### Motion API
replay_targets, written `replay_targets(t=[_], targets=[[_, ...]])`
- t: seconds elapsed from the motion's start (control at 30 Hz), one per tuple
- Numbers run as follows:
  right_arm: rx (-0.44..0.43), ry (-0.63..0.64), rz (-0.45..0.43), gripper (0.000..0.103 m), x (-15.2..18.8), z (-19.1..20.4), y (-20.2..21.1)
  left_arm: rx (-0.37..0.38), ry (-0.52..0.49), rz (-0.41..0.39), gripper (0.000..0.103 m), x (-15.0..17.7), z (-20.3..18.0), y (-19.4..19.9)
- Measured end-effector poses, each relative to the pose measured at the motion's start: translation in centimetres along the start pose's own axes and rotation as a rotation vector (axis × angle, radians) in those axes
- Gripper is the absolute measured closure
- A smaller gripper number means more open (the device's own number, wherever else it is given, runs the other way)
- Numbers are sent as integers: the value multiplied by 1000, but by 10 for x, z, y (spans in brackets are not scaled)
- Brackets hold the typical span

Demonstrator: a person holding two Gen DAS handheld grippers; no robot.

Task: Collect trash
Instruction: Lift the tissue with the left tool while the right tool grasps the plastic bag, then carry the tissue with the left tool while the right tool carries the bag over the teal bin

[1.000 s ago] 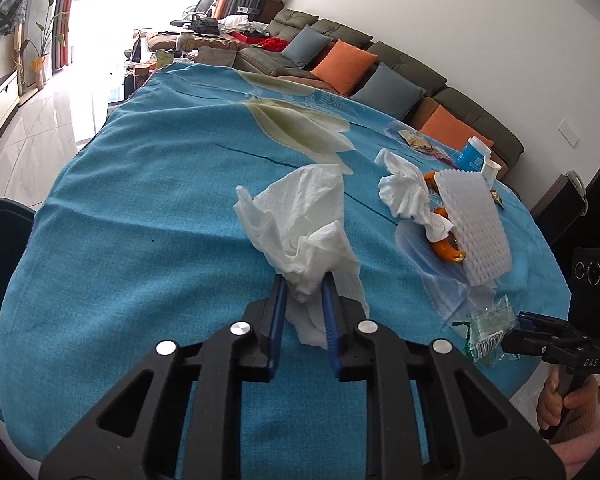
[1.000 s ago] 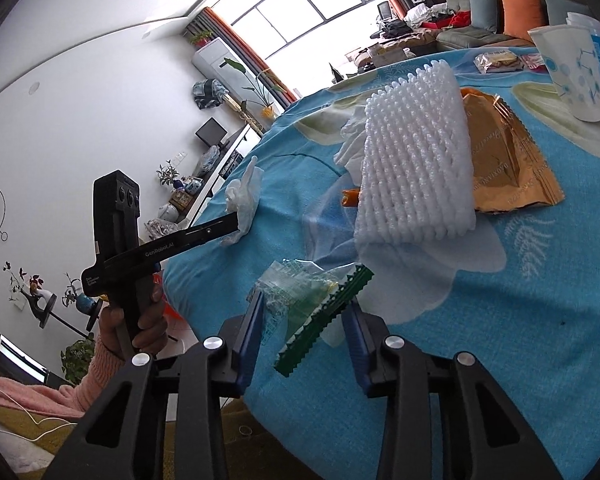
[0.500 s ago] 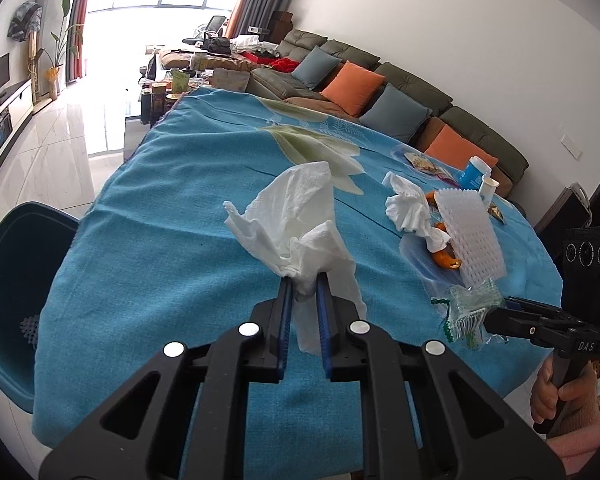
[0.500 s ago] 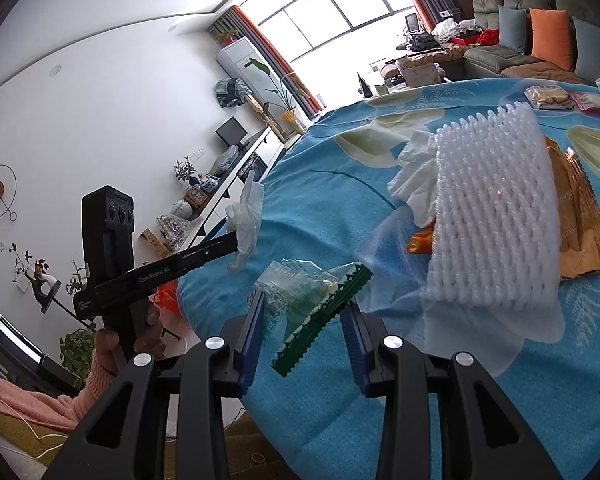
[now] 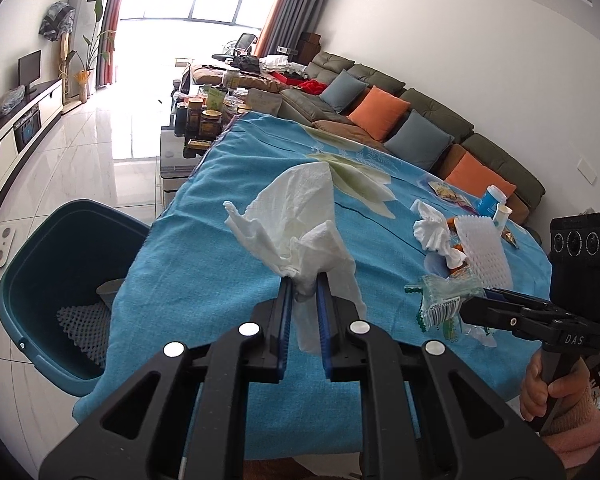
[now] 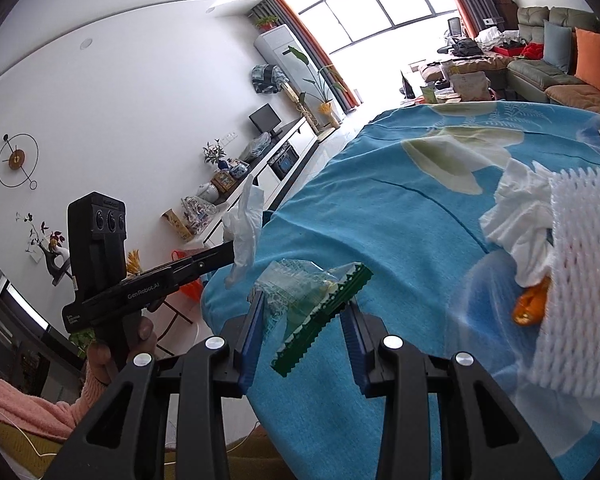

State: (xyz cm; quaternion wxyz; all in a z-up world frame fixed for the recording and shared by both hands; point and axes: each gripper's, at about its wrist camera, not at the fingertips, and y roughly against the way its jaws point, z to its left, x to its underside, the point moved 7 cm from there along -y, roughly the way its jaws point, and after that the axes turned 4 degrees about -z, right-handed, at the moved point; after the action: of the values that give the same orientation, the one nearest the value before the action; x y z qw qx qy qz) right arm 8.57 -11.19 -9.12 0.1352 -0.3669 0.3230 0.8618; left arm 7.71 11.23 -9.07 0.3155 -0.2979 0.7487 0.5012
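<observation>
Here, in the left wrist view, your left gripper (image 5: pixel 303 280) has its jaws drawn narrow, pinching a crumpled white tissue (image 5: pixel 296 224) that stands up above the fingertips, with a tail hanging below them. Under it lies the blue tablecloth (image 5: pixel 204 264). To the left, beside the table edge and lower, sits a teal bin (image 5: pixel 40 264) with a piece of foam net (image 5: pixel 84 320) inside. Further right on the cloth lie another tissue (image 5: pixel 430 228), a white foam sleeve (image 5: pixel 484 252) and an orange scrap (image 5: pixel 456 268), all bunched together. Your right gripper (image 5: pixel 476 300) comes in from the right, with a clear wrapper (image 5: pixel 444 300) at its tip, and your right hand (image 5: pixel 540 392) grips its handle.

In the right wrist view, your right gripper (image 6: pixel 306 312) is partly closed on the clear wrapper (image 6: pixel 296 284) with its green serrated strip, which spans the gap between both pads above the blue tablecloth (image 6: pixel 380 224). Your left gripper (image 6: pixel 220 254) shows at the left, pinching the tissue (image 6: pixel 246 224), your left hand (image 6: pixel 116 344) on its handle. The foam sleeve (image 6: pixel 580 264), second tissue (image 6: pixel 516 216) and orange scrap (image 6: pixel 530 308) lie at the right
</observation>
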Motion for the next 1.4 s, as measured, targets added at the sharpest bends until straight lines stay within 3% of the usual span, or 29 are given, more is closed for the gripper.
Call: replay_targets(t=[0.53, 1.4], targets=[[-73, 79, 50, 68, -19, 34, -48, -89, 55, -49, 90, -6, 44, 39], [-148, 150, 101, 68, -42, 73, -102, -218, 120, -89, 90, -11, 97, 66]])
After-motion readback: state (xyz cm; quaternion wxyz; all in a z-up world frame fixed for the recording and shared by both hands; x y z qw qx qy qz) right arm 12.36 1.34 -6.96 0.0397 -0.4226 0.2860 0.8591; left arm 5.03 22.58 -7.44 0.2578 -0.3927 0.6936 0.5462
